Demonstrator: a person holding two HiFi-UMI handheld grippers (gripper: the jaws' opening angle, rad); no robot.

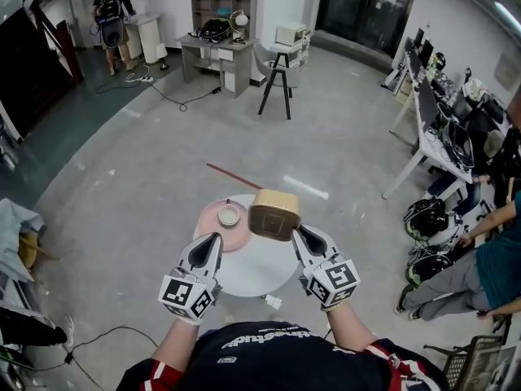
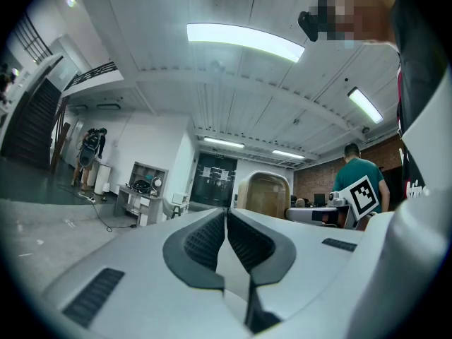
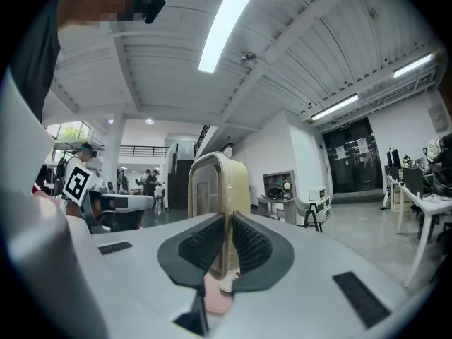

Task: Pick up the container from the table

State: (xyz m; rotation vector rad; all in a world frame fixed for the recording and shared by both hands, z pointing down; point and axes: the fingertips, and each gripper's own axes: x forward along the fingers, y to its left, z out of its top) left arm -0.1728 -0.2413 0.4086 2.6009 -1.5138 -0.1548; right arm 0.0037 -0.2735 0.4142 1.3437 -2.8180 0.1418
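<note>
A tan rectangular container (image 1: 274,213) with rounded corners hangs on its edge above the small round white table (image 1: 259,269). My right gripper (image 1: 299,231) is shut on its rim. In the right gripper view the container (image 3: 219,189) stands upright between the dark pads, pinched by my right gripper (image 3: 227,233). My left gripper (image 1: 213,239) hovers over the table's left part, shut and holding nothing. In the left gripper view, the jaws of that gripper (image 2: 227,223) meet, and the container (image 2: 267,193) shows beyond them.
A pink plate (image 1: 213,233) carrying a small round cup (image 1: 229,215) lies on the table's left side. A red stick (image 1: 234,176) lies on the floor behind the table. Seated people (image 1: 488,259) and desks (image 1: 444,149) fill the right side; a stool (image 1: 277,84) stands farther back.
</note>
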